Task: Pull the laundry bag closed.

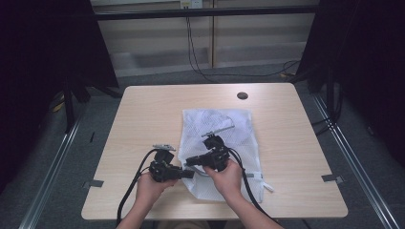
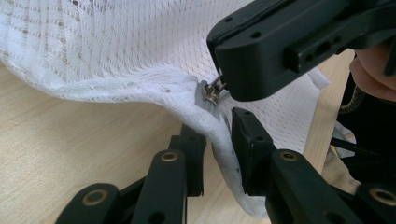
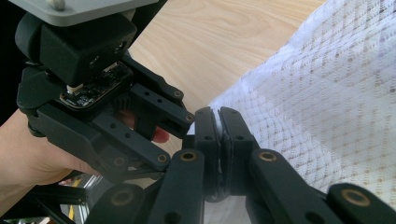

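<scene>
A white mesh bag (image 1: 217, 138) lies on the worktop (image 1: 143, 114). The right tongs (image 3: 219, 135) pinch its metal zip pull (image 2: 211, 91); just beside, the left tongs (image 2: 217, 149) clamp the bag's near-left edge, its seam running away from both hands.

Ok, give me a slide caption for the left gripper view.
Left gripper pinches the white mesh bag's edge while the right gripper grips its metal zipper pull.
</scene>
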### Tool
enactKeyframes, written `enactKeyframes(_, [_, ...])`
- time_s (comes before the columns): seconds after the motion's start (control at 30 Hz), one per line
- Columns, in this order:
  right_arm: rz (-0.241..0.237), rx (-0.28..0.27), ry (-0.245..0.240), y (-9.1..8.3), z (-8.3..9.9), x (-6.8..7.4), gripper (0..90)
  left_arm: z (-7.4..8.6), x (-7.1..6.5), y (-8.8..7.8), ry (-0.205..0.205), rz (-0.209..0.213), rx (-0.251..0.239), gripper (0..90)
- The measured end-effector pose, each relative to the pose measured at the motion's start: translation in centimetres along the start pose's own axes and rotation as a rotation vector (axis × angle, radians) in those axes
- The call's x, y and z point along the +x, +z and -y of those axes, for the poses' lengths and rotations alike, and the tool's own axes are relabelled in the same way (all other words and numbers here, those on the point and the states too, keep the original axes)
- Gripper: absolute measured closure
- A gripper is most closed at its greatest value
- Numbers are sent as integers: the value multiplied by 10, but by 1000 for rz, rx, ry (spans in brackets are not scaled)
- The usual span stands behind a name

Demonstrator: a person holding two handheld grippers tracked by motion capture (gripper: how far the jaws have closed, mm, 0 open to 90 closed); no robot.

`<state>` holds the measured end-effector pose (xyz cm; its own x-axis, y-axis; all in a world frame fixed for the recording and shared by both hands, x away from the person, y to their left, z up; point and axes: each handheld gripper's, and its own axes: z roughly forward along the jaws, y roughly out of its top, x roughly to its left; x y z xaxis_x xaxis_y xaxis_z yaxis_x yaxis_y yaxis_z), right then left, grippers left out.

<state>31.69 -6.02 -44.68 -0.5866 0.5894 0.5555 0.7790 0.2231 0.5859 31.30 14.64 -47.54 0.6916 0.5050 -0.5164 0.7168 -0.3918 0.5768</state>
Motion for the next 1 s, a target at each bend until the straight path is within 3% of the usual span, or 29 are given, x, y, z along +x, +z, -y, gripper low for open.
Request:
enactKeyframes(0.13, [0,-1,0,0,0,0,866,-1,1,-1,11,-1,8,831])
enactKeyframes(0.23, [-4,1,-1,0,0,0,865,-1,1,-1,-9,1,10,873])
enactKeyframes(0.6, [-1,19,5,-2,2,-3,868,-2,1,-4,-23,-7,12,883])
enactKeyframes(0.83, [5,27,8,-6,3,-6,869,-2,1,-4,-36,10,11,883])
enactKeyframes(0.93, [11,31,13,-7,3,-6,868,-2,2,-4,-33,-4,9,883])
enactKeyframes(1.0, [11,25,5,-7,4,-8,868,-2,2,-5,-46,21,3,884])
